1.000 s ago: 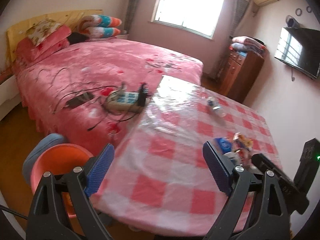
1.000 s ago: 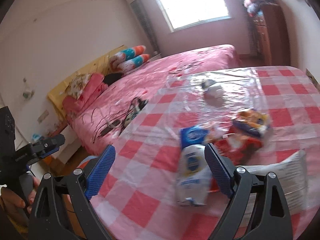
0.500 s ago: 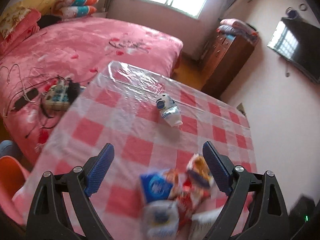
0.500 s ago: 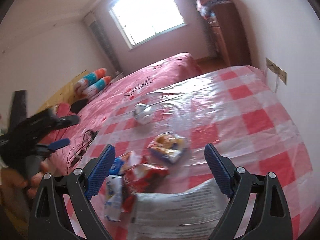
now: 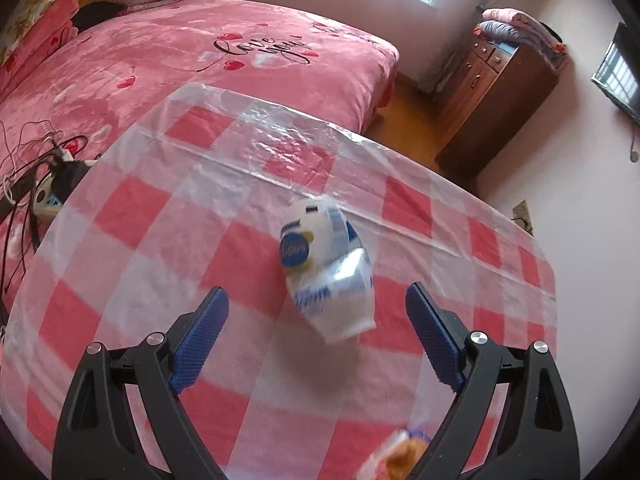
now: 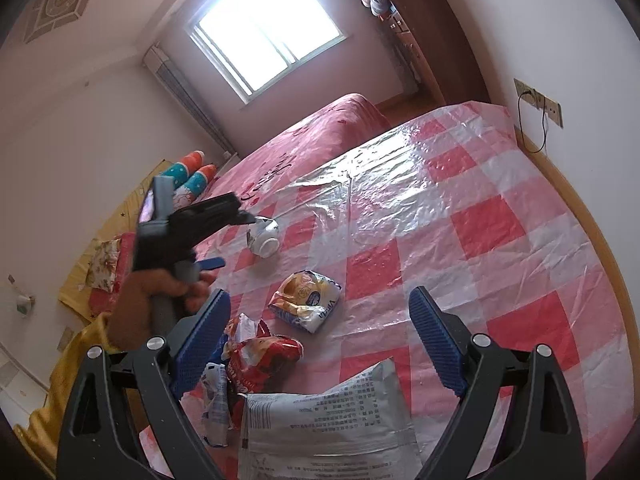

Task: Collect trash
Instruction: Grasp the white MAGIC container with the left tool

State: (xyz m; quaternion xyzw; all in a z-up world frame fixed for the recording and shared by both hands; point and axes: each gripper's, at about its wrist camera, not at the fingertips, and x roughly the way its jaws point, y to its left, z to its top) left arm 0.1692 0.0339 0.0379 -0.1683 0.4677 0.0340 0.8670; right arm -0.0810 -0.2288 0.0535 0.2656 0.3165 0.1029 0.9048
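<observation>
A crumpled white and blue wrapper (image 5: 328, 272) lies on the red-checked table (image 5: 132, 208), just ahead of my open, empty left gripper (image 5: 316, 328). In the right wrist view the same wrapper (image 6: 264, 238) lies beside the left gripper (image 6: 224, 240), held in a hand. My right gripper (image 6: 320, 336) is open and empty above a yellow and white snack bag (image 6: 306, 302). A red snack bag (image 6: 264, 354), a white printed bag (image 6: 324, 428) and a blue and white wrapper (image 6: 214, 404) lie close below it.
A pink bed (image 5: 168, 52) adjoins the table on the left, with a power strip and cables (image 5: 44, 184) on it. A wooden cabinet (image 5: 492, 96) stands by the far wall. A wall socket with a cord (image 6: 538, 104) is right of the table.
My left gripper has swung from the bed side over the table and closed in on the white and blue wrapper. My right gripper has tilted up and to the right over the pile of bags.
</observation>
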